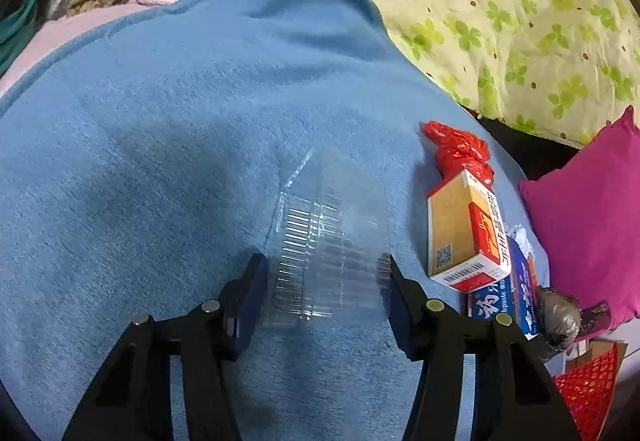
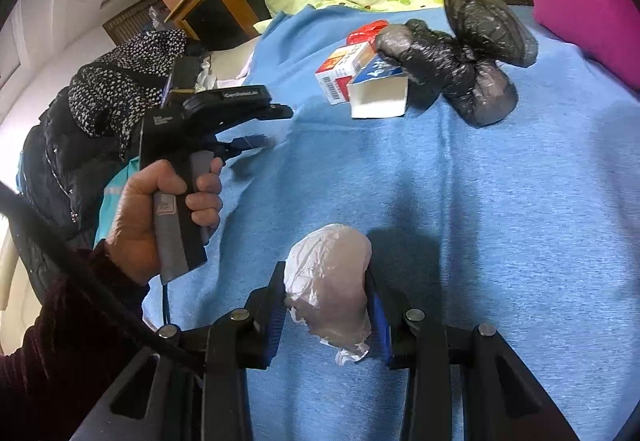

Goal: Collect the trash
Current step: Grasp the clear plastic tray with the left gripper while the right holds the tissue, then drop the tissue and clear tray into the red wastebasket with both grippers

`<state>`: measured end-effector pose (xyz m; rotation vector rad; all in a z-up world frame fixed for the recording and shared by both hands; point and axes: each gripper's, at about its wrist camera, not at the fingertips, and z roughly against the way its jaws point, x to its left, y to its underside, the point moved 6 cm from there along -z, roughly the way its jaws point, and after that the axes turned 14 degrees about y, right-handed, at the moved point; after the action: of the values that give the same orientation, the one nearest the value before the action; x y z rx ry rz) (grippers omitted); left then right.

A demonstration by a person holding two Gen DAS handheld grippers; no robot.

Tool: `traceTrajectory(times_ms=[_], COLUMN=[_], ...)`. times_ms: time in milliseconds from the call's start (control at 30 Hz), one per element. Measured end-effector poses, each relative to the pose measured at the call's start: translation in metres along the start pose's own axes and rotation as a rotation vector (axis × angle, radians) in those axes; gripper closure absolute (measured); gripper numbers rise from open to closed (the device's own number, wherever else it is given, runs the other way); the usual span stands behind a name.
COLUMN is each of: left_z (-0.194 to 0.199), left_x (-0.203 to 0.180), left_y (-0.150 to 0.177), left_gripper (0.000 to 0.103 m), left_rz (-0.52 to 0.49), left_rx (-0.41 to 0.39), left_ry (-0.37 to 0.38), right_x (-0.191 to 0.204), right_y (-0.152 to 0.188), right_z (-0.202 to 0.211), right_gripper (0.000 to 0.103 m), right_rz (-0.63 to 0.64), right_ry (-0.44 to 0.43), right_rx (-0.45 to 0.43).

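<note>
Left hand-held gripper (image 1: 324,273) straddles a clear plastic container (image 1: 320,237) lying on the blue blanket (image 1: 160,145), its jaws flanking the ribbed walls; whether the pads press on it cannot be told. Right hand-held gripper (image 2: 326,301) is clamped on a crumpled whitish plastic bag (image 2: 330,281) just above the same blanket. Other trash lies close together near the pink cushion (image 1: 592,225): a red crumpled wrapper (image 1: 460,149), a red-and-tan carton (image 1: 464,237), a blue toothpaste box (image 1: 508,301) and a knotted black plastic bag (image 2: 464,57), with a red mesh basket (image 1: 588,385) at the bed's edge.
</note>
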<state>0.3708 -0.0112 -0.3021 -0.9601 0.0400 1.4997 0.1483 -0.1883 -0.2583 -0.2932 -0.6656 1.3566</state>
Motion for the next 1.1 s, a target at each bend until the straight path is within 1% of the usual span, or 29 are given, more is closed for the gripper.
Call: traceTrajectory(times_ms=[167,300,400,433,533,700,767,833,933,1000,1100], left_z=[0.01,0.034,0.06,0.072,0.09,0.109,0.11,0.111,0.118,0.119,0.116], left_x=[-0.005,-0.02,-0.042,-0.054,-0.08,-0.137,-0.169,-0.205,-0.261,-0.304,-0.349], left_y=[0.0,0.0,0.006,0.012,0.026,0.061,0.075,0.089,0.108,0.124,0.147], left_gripper=[0.048,0.048,0.048,0.048,0.048,0.048,0.048,0.048,0.047,0.047,0.047], left_rz=[-0.04,-0.089,-0.173,-0.216,-0.295,-0.398,-0.446,-0.495,-0.575,-0.632,-0.689], left_rx=[-0.019,-0.059,-0.1,-0.116,-0.125,-0.086,-0.051,-0.022,-0.004,0.022,0.065], left_ry=[-0.01,0.001,0.003,0.004,0.002,0.082,0.125,0.171,0.258,0.321,0.382], right_x=[-0.003,-0.007,-0.013,-0.017,-0.031,-0.062,-0.079,-0.096,-0.131,-0.157,-0.187], right_y=[-0.005,-0.012,-0.018,-0.02,-0.024,-0.027,-0.027,-0.026,-0.022,-0.016,-0.008], right_z=[0.009,0.024,0.043,0.052,0.08,0.139,0.17,0.198,0.239,0.266,0.296], right_gripper=[0.064,0.064,0.064,0.064,0.064,0.064,0.064,0.064,0.064,0.064,0.064], right_rz=[-0.014,-0.027,-0.038,-0.045,-0.082,-0.175,-0.207,-0.237,-0.303,-0.356,-0.408], right_ry=[0.0,0.004,0.023,0.035,0.056,0.087,0.103,0.133,0.175,0.213,0.263], right_rx=[-0.027,-0.079,-0.143,-0.171,-0.234,-0.348,-0.397,-0.44,-0.502,-0.539,-0.578])
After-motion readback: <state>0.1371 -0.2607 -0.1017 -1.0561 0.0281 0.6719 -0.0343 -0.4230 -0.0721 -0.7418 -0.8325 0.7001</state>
